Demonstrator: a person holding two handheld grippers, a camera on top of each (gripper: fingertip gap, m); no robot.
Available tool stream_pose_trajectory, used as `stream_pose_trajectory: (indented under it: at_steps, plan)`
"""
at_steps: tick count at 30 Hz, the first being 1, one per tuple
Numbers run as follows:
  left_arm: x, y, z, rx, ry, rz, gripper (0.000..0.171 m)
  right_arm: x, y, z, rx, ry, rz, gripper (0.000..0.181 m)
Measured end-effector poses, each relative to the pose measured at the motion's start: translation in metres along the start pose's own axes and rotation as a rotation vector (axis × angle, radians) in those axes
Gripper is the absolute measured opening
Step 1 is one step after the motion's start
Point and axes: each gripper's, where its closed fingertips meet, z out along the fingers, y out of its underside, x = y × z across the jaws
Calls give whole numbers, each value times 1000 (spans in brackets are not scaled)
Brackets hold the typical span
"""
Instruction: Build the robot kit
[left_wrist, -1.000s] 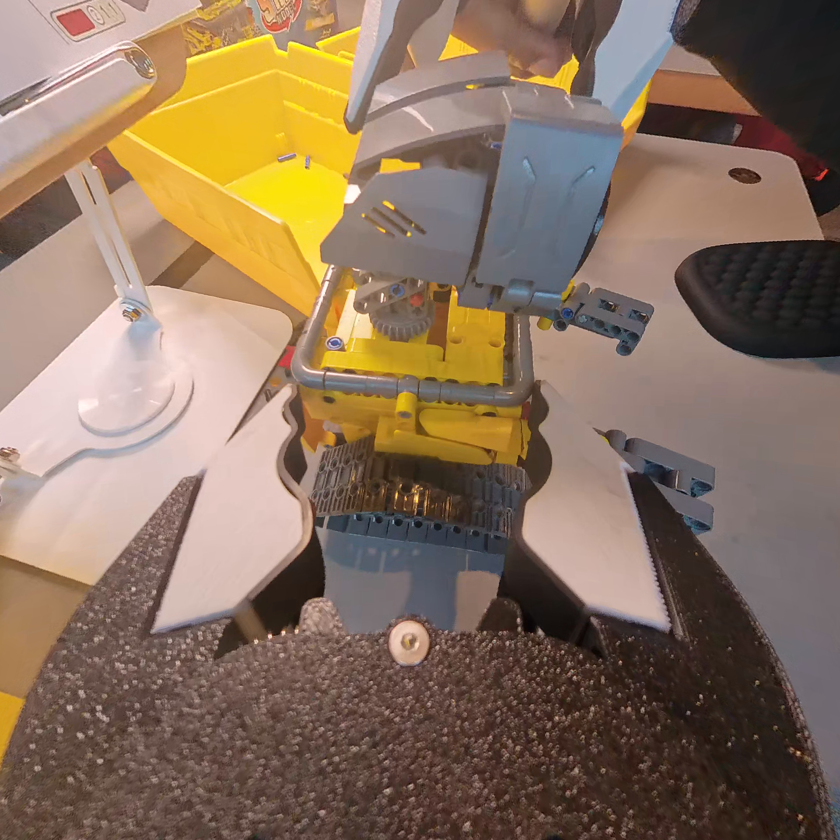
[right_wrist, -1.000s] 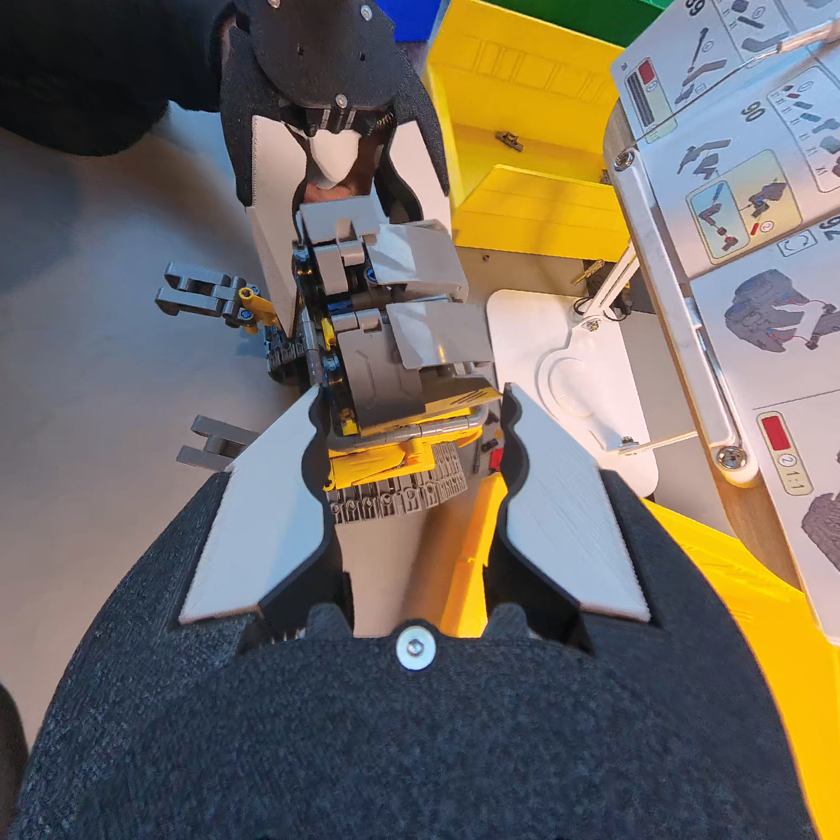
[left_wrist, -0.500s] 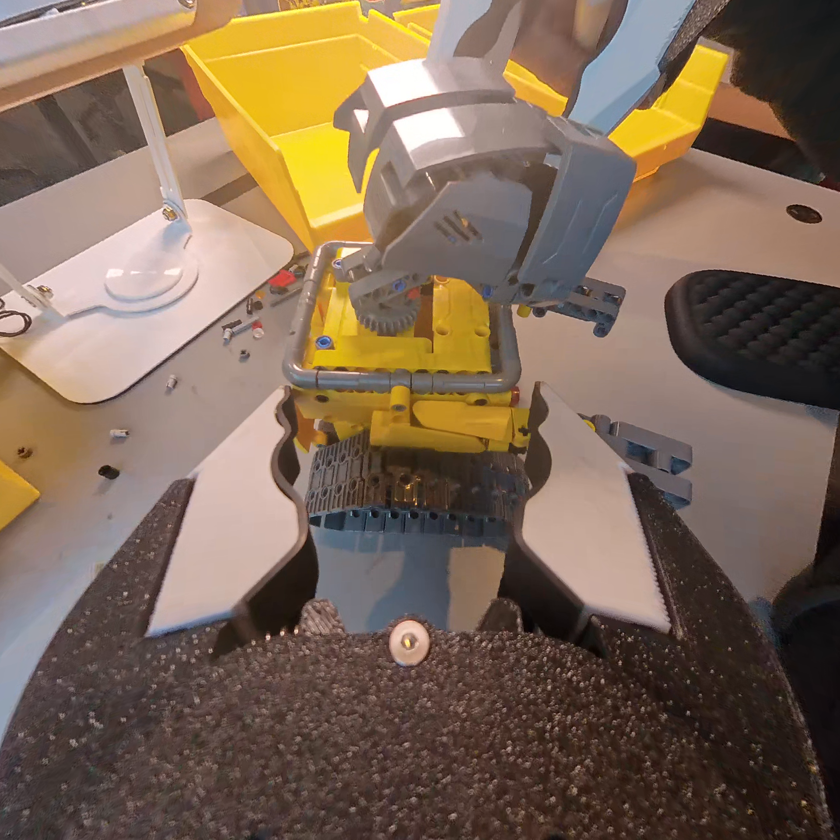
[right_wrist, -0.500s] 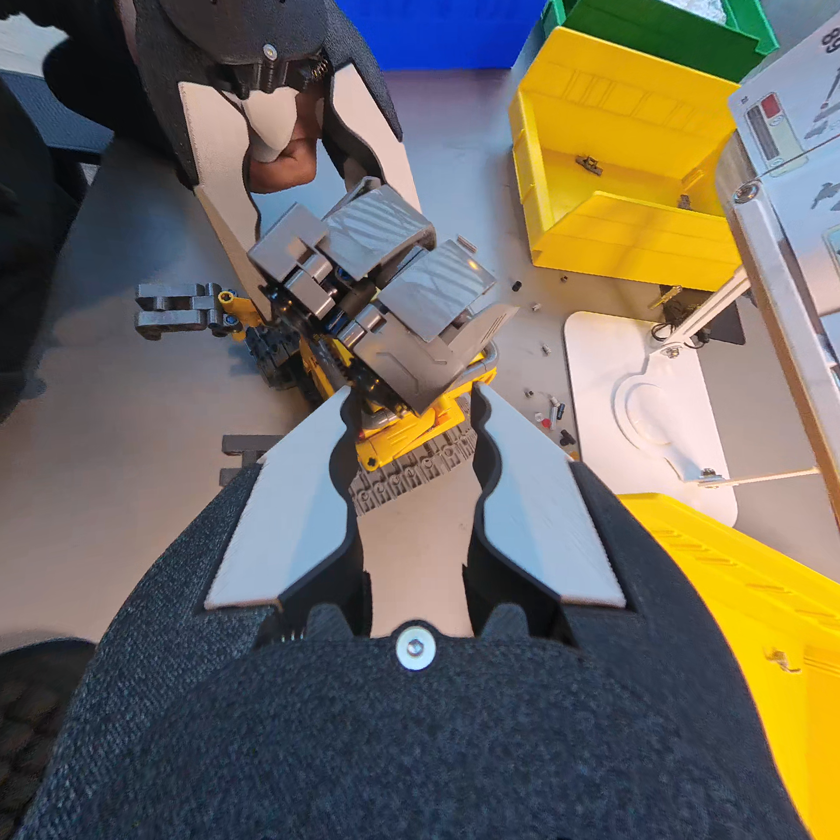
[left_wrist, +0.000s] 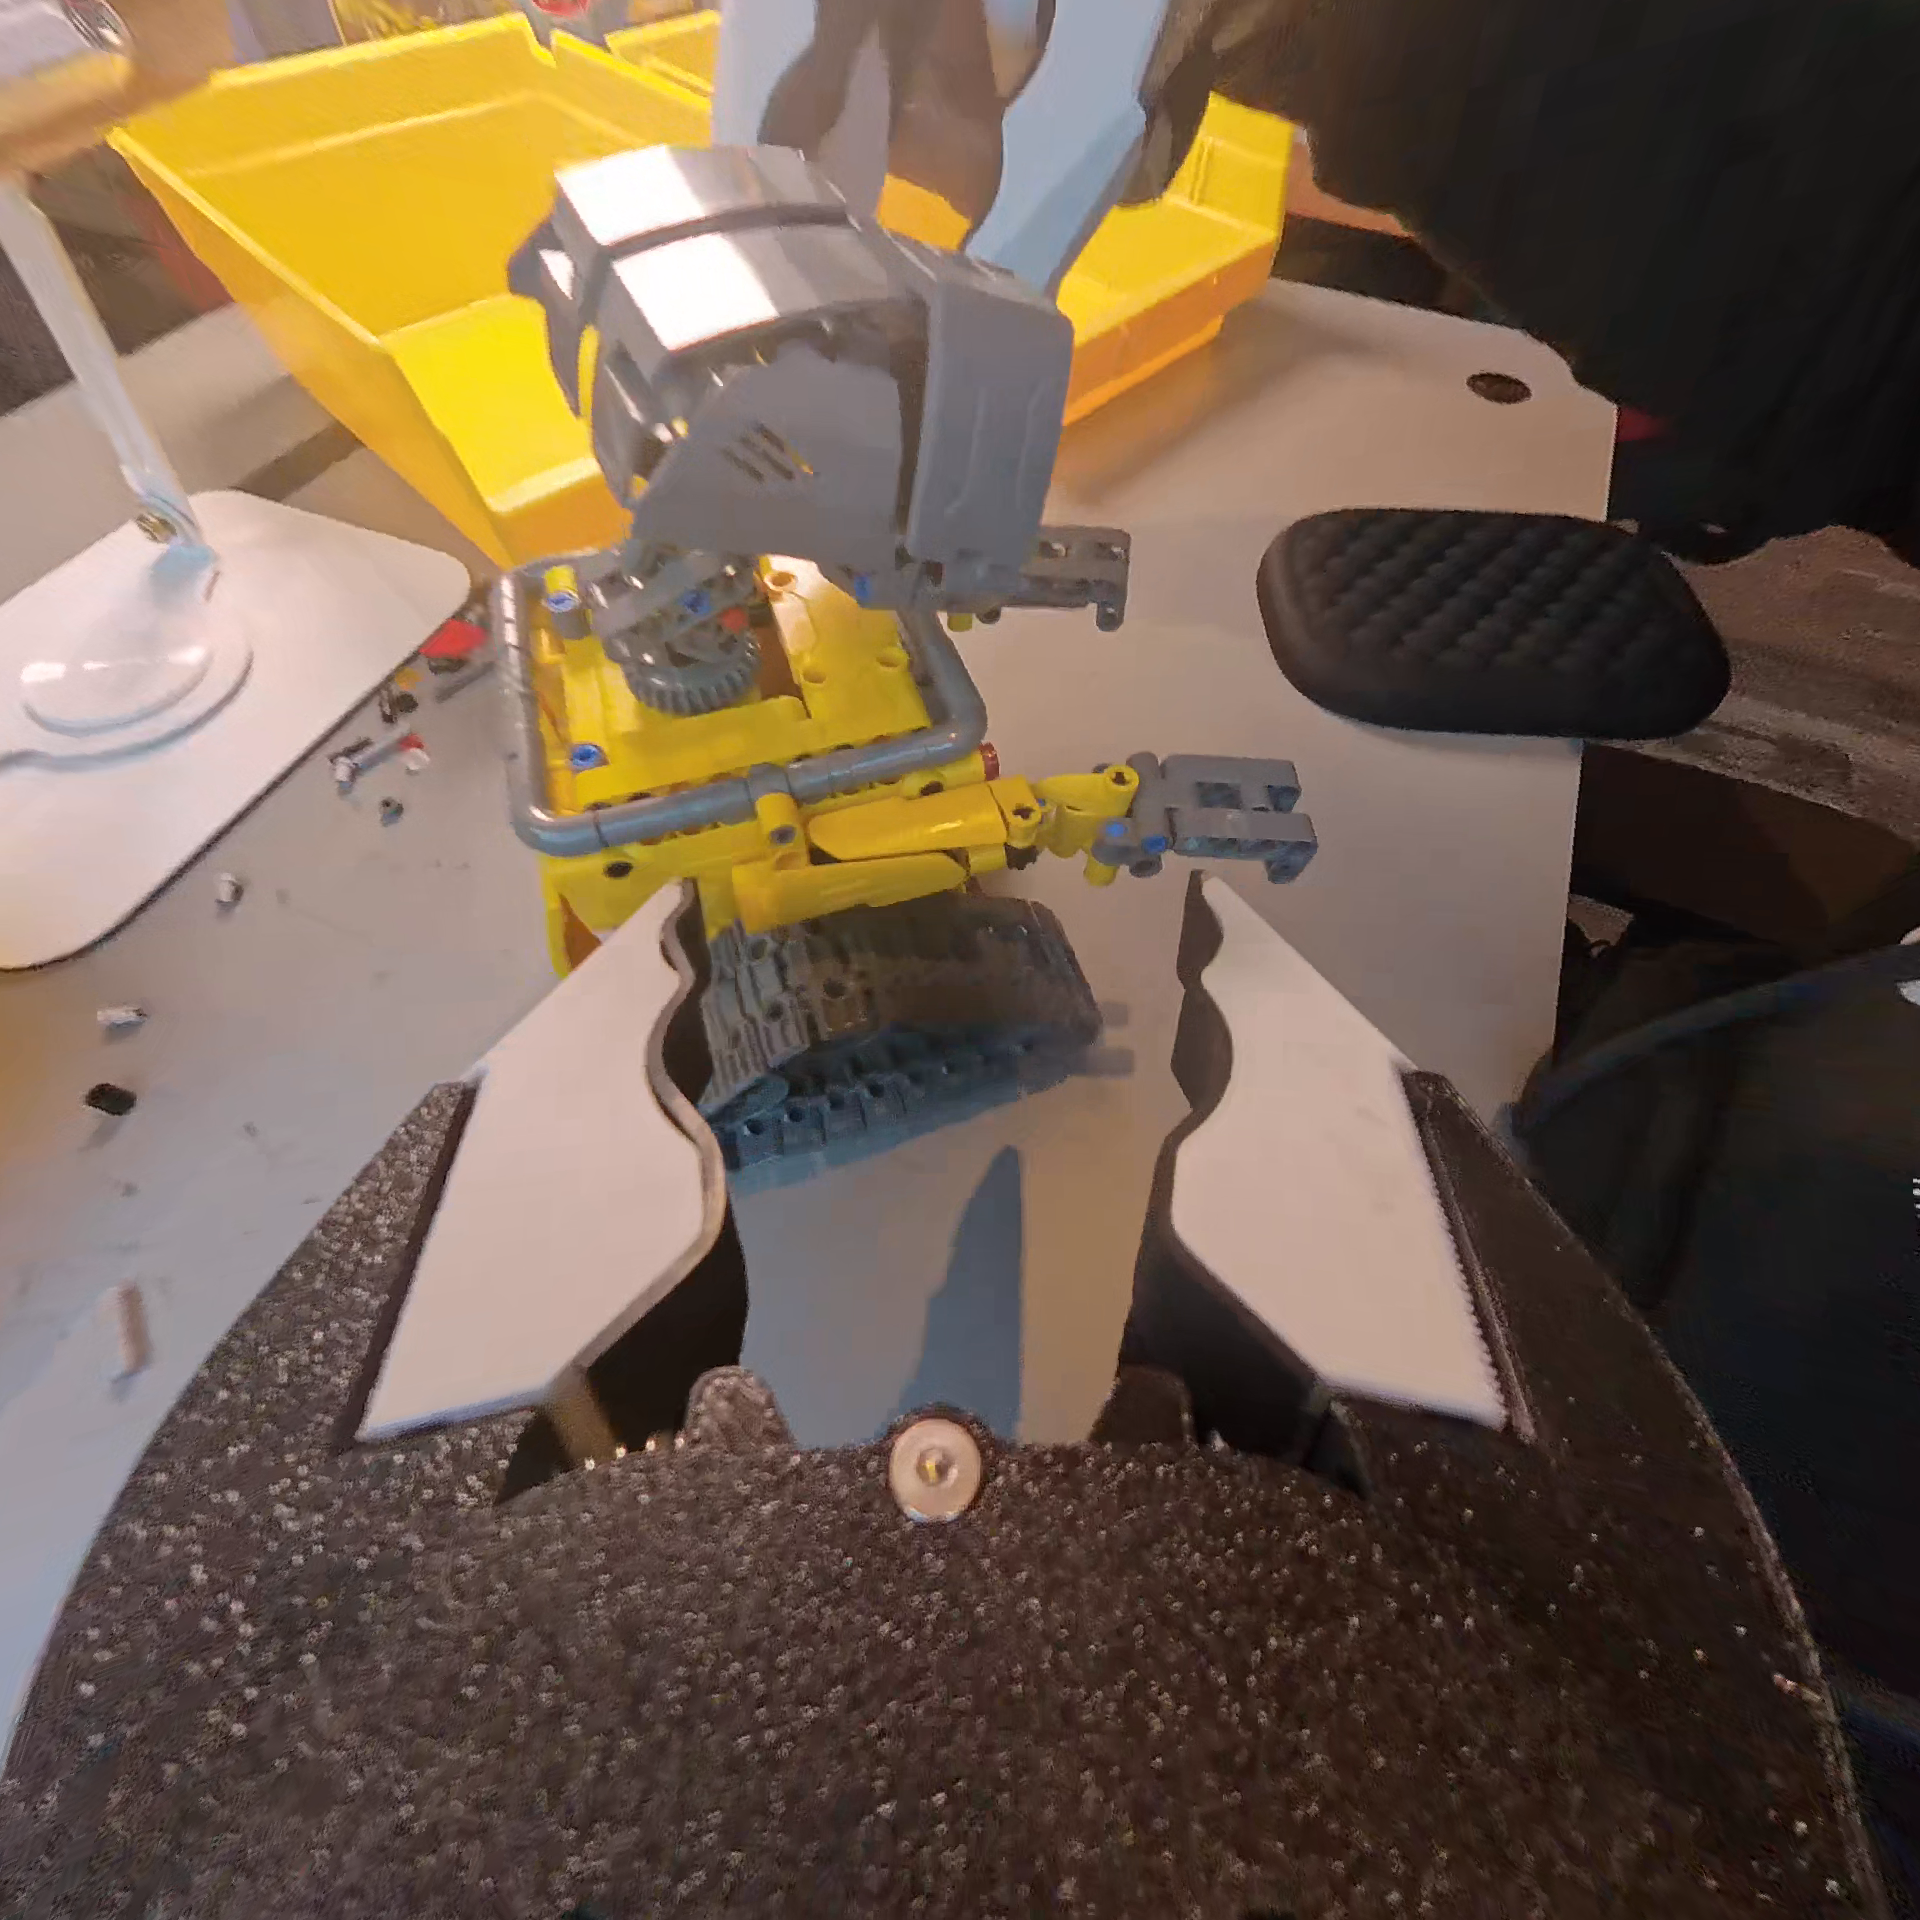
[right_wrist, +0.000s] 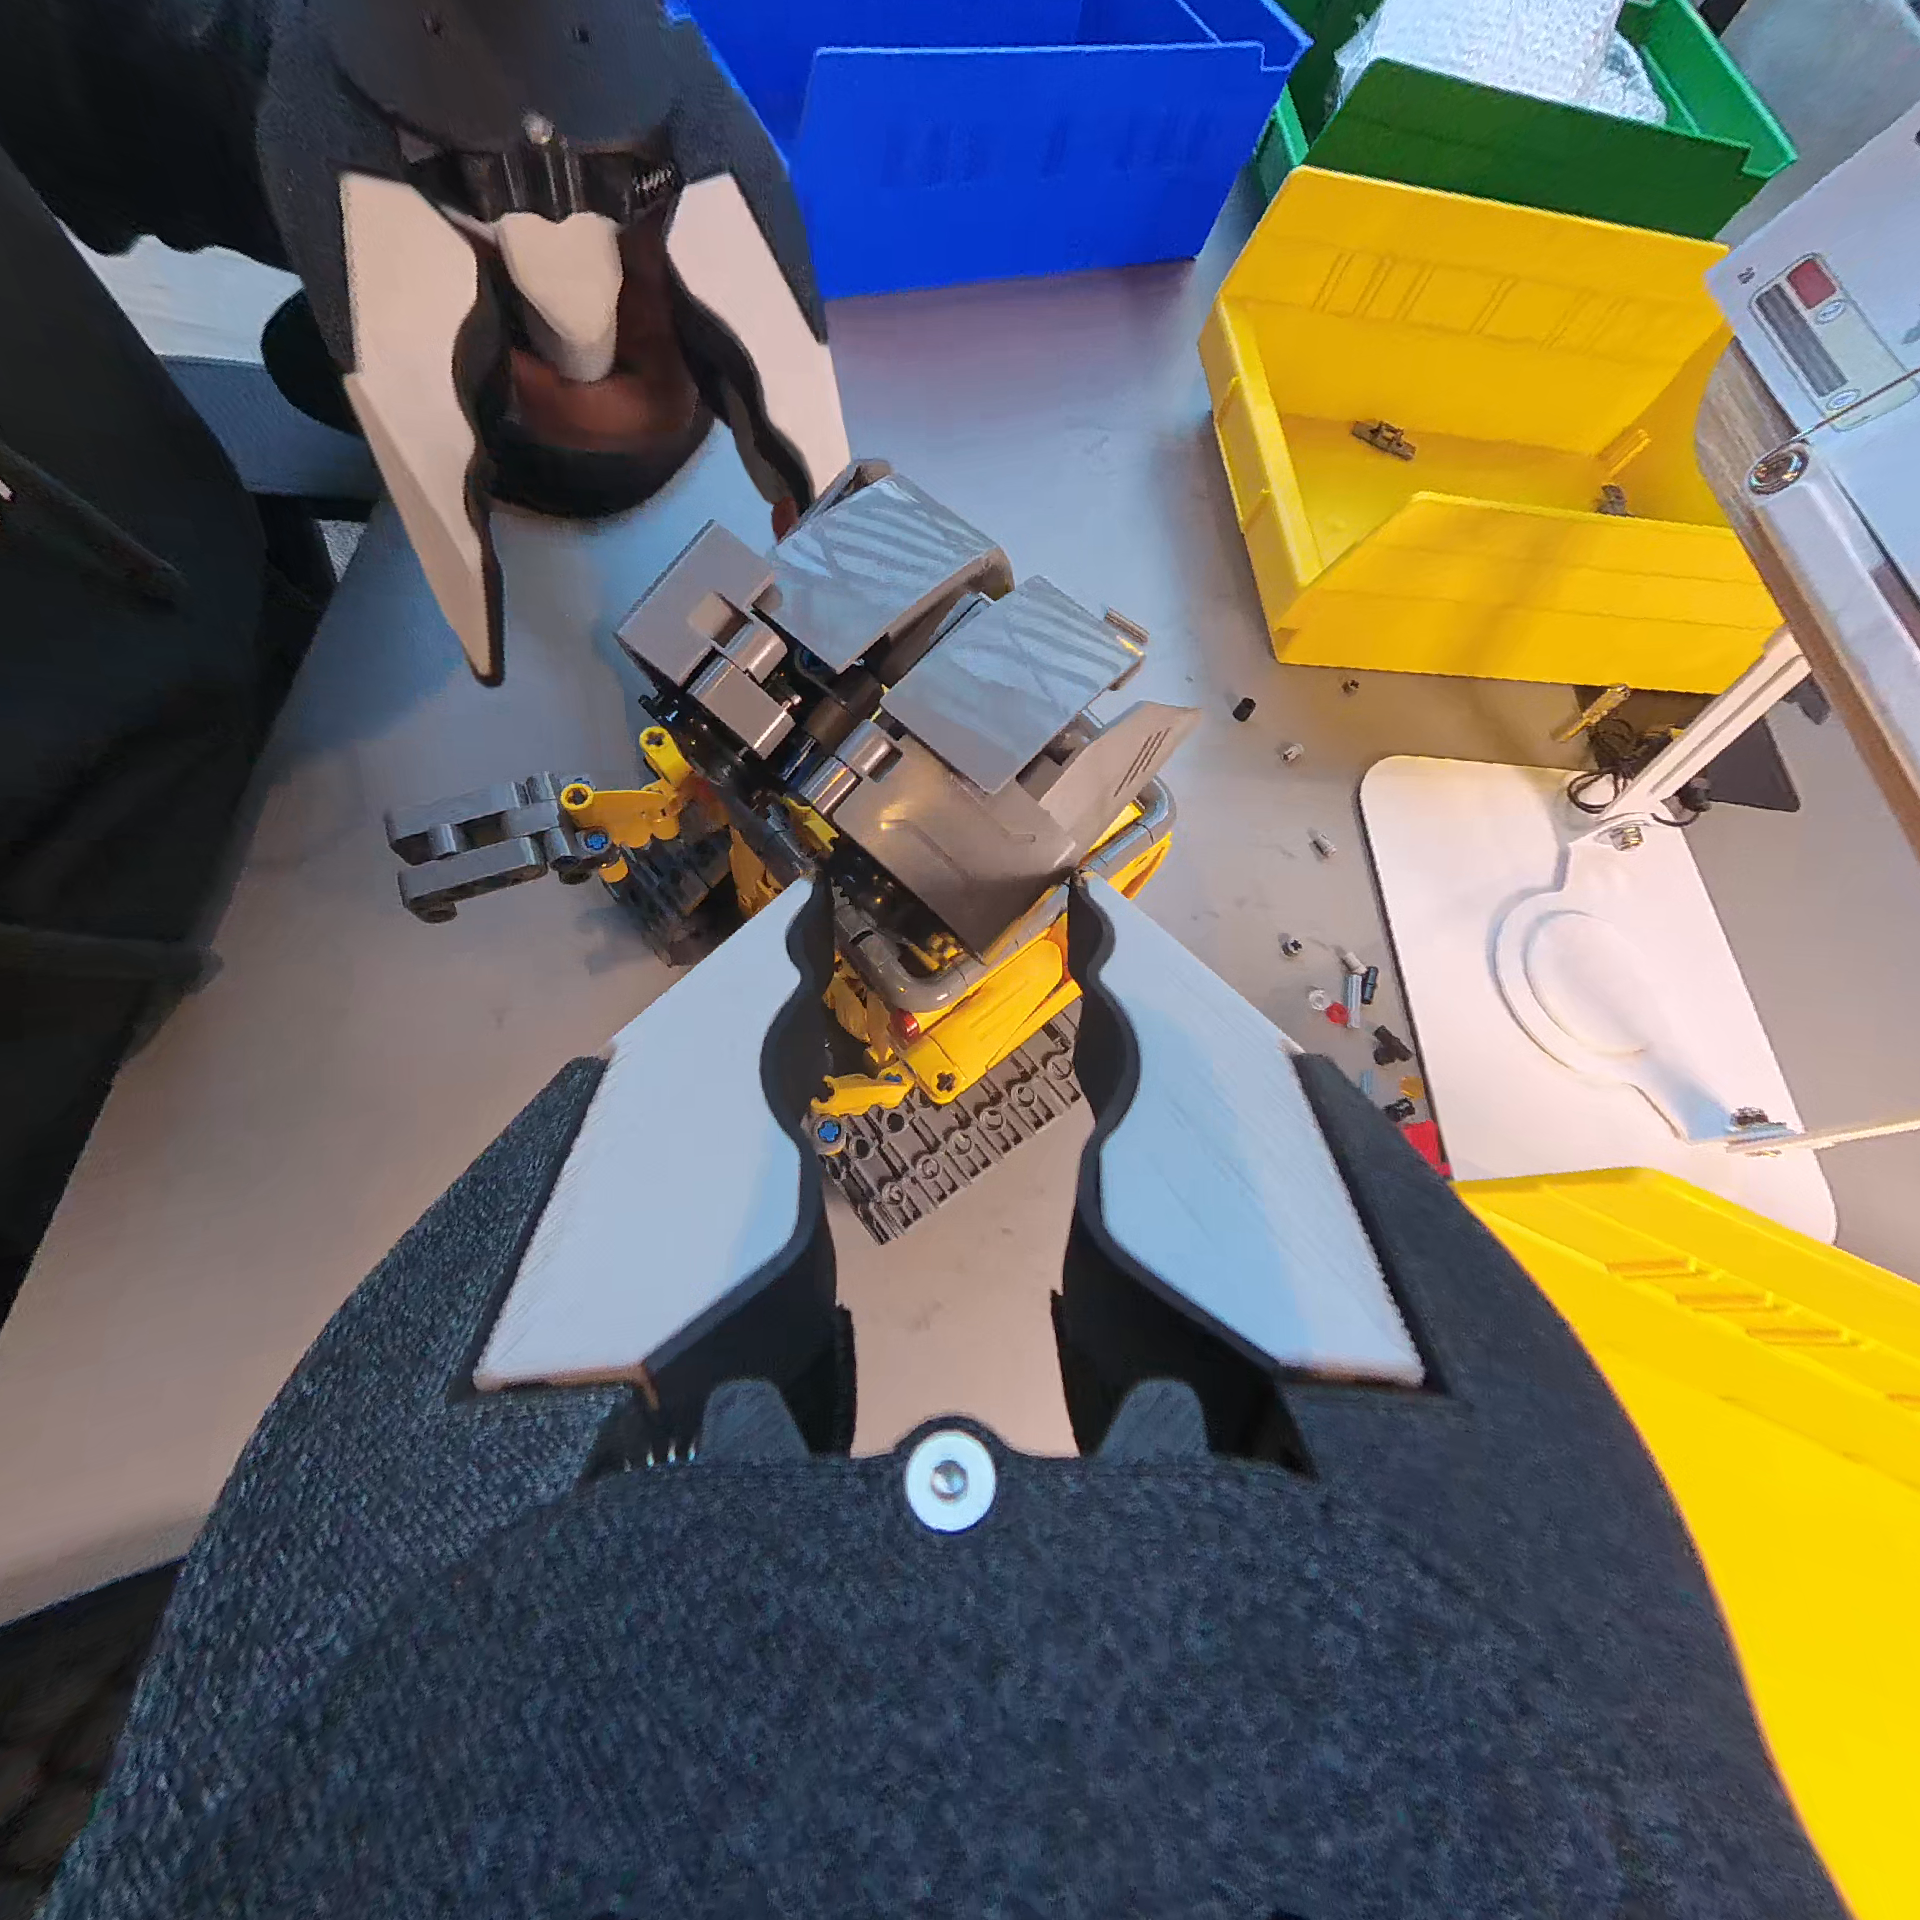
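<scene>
A yellow and grey brick-built tracked model (left_wrist: 665, 769) stands on the grey table (left_wrist: 312, 1018). It has a dark grey track (left_wrist: 894, 997), a grey top section (left_wrist: 831, 436) and side arms ending in grey claws (left_wrist: 1216, 810). My left gripper (left_wrist: 930, 894) is open, its left finger beside the yellow body and its right finger clear of the track. In the right wrist view it (right_wrist: 649, 577) hangs behind the model (right_wrist: 987, 1018), apart from it. My right gripper (right_wrist: 945, 894) is shut on the grey top section (right_wrist: 935, 748), and its fingers (left_wrist: 1049, 135) show behind it.
Yellow bins (right_wrist: 1455, 582) (right_wrist: 1714, 1403), a blue bin (right_wrist: 997, 156) and a green bin (right_wrist: 1507, 145) ring the table. A white stand base (right_wrist: 1558, 987) carries an instruction booklet (right_wrist: 1829, 312). Small loose parts (right_wrist: 1351, 997) lie beside it. A black padded rest (left_wrist: 1486, 623) sits past the table's edge. Left tips to right tips: about 11 cm.
My left gripper has let go of the model's base and drawn back. My right gripper has closed on the grey top, and the model has turned and shifted on the table.
</scene>
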Motion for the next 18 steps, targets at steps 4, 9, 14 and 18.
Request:
stream_pose_trajectory:
  at_steps: [4,9,14,18]
  plan:
    - [-36,-6,-2,25,-34,70,86,-2,3,2,-2,-6,13,45]
    - [-38,0,20,29,72,79,88,-2,3,5,-12,-6,22,45]
    - [-35,2,16,47,-6,57,81,-1,5,4,-8,-3,33,42]
    - [-28,7,9,29,-106,33,75,-1,7,5,-11,-6,38,41]
